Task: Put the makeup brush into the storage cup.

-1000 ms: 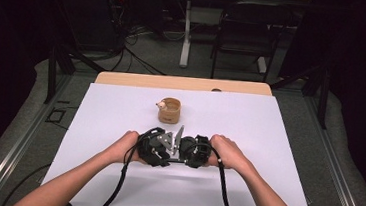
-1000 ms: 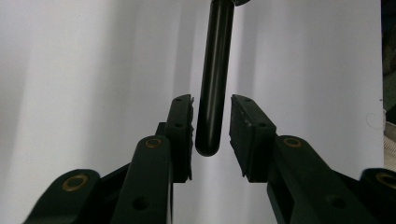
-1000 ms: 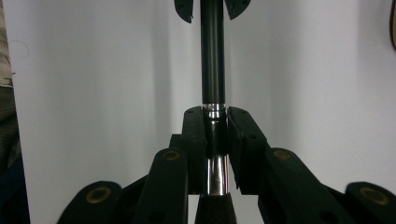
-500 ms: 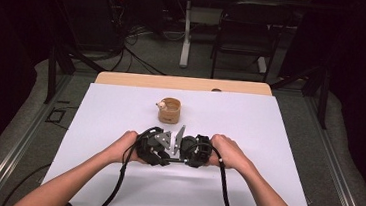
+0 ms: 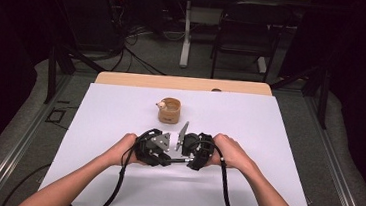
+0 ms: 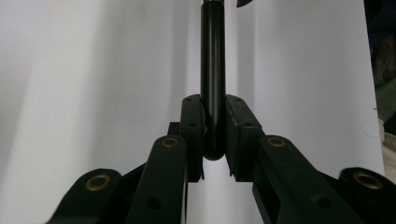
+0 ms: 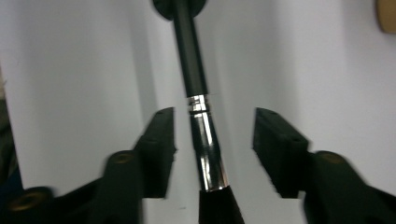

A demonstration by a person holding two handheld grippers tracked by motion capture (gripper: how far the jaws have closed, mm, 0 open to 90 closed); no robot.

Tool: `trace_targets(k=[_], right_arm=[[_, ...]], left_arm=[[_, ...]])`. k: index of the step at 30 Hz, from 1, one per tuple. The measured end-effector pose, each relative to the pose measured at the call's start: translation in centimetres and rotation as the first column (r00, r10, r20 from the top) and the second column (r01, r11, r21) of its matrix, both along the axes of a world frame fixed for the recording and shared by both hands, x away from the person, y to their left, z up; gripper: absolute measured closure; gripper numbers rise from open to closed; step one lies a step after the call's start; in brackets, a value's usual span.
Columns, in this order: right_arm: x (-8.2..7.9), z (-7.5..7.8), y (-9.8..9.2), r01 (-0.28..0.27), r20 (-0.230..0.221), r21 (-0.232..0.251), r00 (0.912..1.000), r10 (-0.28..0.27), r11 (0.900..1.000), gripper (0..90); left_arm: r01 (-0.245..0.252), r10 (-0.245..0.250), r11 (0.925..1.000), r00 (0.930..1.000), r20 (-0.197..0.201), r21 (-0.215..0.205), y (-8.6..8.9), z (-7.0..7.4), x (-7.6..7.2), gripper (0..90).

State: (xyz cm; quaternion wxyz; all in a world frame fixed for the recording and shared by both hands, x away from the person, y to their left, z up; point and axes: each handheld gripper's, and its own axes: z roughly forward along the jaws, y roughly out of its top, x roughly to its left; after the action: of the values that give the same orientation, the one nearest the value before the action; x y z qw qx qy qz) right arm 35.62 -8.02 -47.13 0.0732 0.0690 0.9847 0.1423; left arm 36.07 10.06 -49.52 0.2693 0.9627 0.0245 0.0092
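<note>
Just in front of the wooden cup, both grippers meet low over the white table. The left gripper clamps the black handle end of a makeup brush. The right gripper has just been opening; its jaws stand apart around the brush's silver ferrule, touching nothing.

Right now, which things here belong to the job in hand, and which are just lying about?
In the job:
- black-handled brush with silver ferrule
- left gripper, clamped on its handle end
- right gripper, jaws just opening off the ferrule

Lying about:
- wooden cup
- white table cover
</note>
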Motion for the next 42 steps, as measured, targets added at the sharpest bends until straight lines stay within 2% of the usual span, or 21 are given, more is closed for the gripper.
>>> trace_targets(k=[2, 5, 6, 8, 9, 14, 15, 18, 19, 21, 24, 27, 29, 33, 35, 36, 37, 39, 42], right_arm=[[0.2, 0.2, -0.5, 0.041, 0.005, 0.037, 0.9991, -0.042, 0.998, 29.4], [0.4, 0.5, -1.4, 0.093, -0.012, 0.087, 0.9957, -0.092, 0.992, 19.7], [0.4, 0.5, -1.5, 0.105, -0.016, 0.100, 0.9945, -0.104, 0.989, 17.4], [0.4, 0.8, -2.2, 0.146, -0.025, 0.128, 0.9892, -0.145, 0.981, 13.7], [0.4, 0.8, -2.4, 0.156, -0.025, 0.148, 0.9878, -0.154, 0.977, 12.3], [0.2, 1.3, -3.5, 0.193, -0.020, 0.215, 0.9810, -0.193, 0.957, 1.5], [0.3, 1.3, -3.7, 0.192, -0.019, 0.221, 0.9811, -0.192, 0.956, 0.2], [0.2, 1.3, -4.1, 0.217, -0.027, 0.231, 0.9760, -0.216, 0.948, 0.0], [0.2, 1.2, -4.3, 0.224, -0.030, 0.251, 0.9742, -0.224, 0.942, 0.0], [0.3, 1.2, -4.7, 0.234, -0.033, 0.266, 0.9718, -0.234, 0.935, 0.0], [0.2, 1.1, -5.1, 0.260, -0.045, 0.302, 0.9650, -0.258, 0.917, 0.0], [0.0, 0.9, -5.4, 0.265, -0.035, 0.312, 0.9629, -0.267, 0.913, 0.0], [-0.4, 0.8, -5.8, 0.281, -0.035, 0.334, 0.9575, -0.286, 0.900, 0.0], [-0.9, 0.5, -6.6, 0.311, -0.035, 0.354, 0.9469, -0.320, 0.882, 0.0], [-0.9, 0.5, -7.2, 0.327, -0.040, 0.366, 0.9410, -0.336, 0.872, 0.0], [-1.0, 0.4, -7.5, 0.341, -0.043, 0.385, 0.9349, -0.352, 0.857, 0.0], [-1.0, 0.4, -7.7, 0.348, -0.051, 0.388, 0.9326, -0.357, 0.854, 0.0], [-1.0, 0.4, -8.0, 0.366, -0.058, 0.401, 0.9249, -0.376, 0.840, 0.0], [-1.1, 0.3, -8.2, 0.379, -0.070, 0.414, 0.9199, -0.386, 0.828, 0.0]], left_arm=[[-0.015, 0.015, 0.9997, 0.9999, -0.005, -0.021, 0.2, -0.1, -0.1, 79.2], [-0.027, 0.026, 0.9984, 0.9996, -0.015, -0.050, 0.7, -0.2, 0.0, 79.3], [-0.040, 0.040, 0.9972, 0.9992, -0.003, -0.063, 0.8, -0.4, -0.1, 79.2], [-0.044, 0.043, 0.9968, 0.9989, -0.017, -0.067, 1.0, -0.4, -0.2, 79.2], [-0.055, 0.055, 0.9955, 0.9985, -0.006, -0.077, 1.0, -0.6, -0.3, 79.2], [-0.069, 0.069, 0.9918, 0.9976, -0.006, -0.108, 1.3, -0.8, -0.4, 79.2], [-0.076, 0.076, 0.9901, 0.9971, -0.006, -0.118, 1.3, -0.9, -0.4, 79.2], [-0.094, 0.092, 0.9848, 0.9955, -0.021, -0.146, 1.6, -1.2, -0.4, 79.2], [-0.101, 0.099, 0.9834, 0.9949, -0.019, -0.151, 1.7, -1.3, -0.4, 79.3], [-0.103, 0.102, 0.9832, 0.9947, -0.015, -0.151, 1.9, -1.4, -0.3, 79.3], [-0.121, 0.120, 0.9773, 0.9926, -0.018, -0.174, 2.2, -1.4, -0.4, 79.2], [-0.132, 0.131, 0.9727, 0.9912, -0.017, -0.191, 2.6, -1.5, -0.5, 79.2], [-0.144, 0.143, 0.9695, 0.9895, -0.022, -0.198, 2.8, -1.7, -0.6, 79.2], [-0.154, 0.152, 0.9677, 0.9881, -0.022, -0.200, 3.1, -1.9, -0.8, 79.3], [-0.164, 0.161, 0.9624, 0.9865, -0.030, -0.217, 3.1, -1.9, -0.8, 79.3], [-0.168, 0.166, 0.9609, 0.9858, -0.027, -0.220, 3.1, -1.9, -0.9, 79.2], [-0.170, 0.169, 0.9596, 0.9854, -0.025, -0.224, 3.1, -1.9, -0.8, 79.3], [-0.181, 0.179, 0.9529, 0.9833, -0.032, -0.243, 3.1, -1.9, -0.8, 79.3], [-0.202, 0.199, 0.9425, 0.9792, -0.038, -0.266, 3.2, -1.9, -0.8, 79.2]])
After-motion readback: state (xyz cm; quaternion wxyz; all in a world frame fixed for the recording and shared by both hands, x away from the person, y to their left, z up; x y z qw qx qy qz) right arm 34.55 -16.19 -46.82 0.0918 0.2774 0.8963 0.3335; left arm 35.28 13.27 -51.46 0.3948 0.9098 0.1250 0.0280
